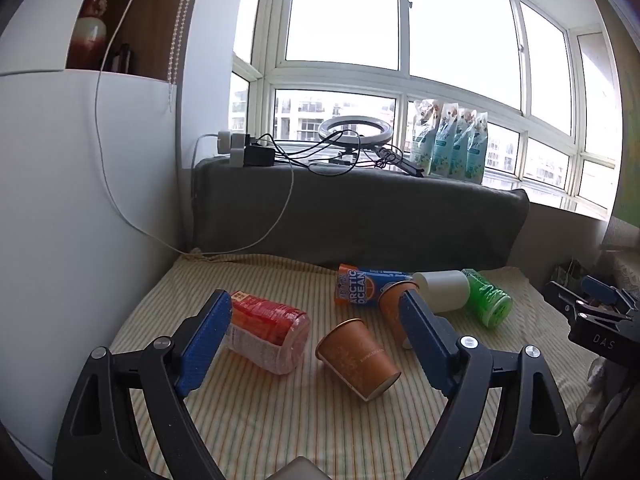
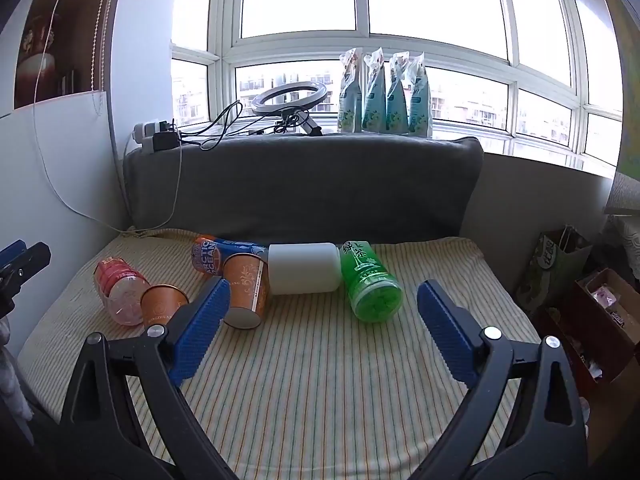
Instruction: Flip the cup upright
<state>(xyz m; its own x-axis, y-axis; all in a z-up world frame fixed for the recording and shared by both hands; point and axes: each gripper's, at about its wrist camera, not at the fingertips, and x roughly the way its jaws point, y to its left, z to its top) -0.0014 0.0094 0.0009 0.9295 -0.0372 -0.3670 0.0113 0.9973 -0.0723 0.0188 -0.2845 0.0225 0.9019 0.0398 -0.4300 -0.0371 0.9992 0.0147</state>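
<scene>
Printed in white on the blue-and-orange can [image 1: 362, 289] lying at the far side of the striped cloth: "ARCTIC OCEAN". Stamped on the black body of the other hand-held gripper [image 1: 600, 322] at the right edge of the left wrist view: "DAS". Chinese characters "绿茶" on the green bottle [image 2: 370, 280]; small lettering on the orange paper cups too fine to read.

Daylight poured in through the big window [image 1: 400, 40], whose panes were blown out to plain white in both views. The backlight left the grey cushion [image 2: 300, 184] and the black tool arms dark, with soft, faint shadows on the striped cloth [image 2: 320, 360]. Fisheye distortion bowed the window frames and the wall, and the corners faded to black. Focus was fairly sharp at centre, softer toward the edges.
</scene>
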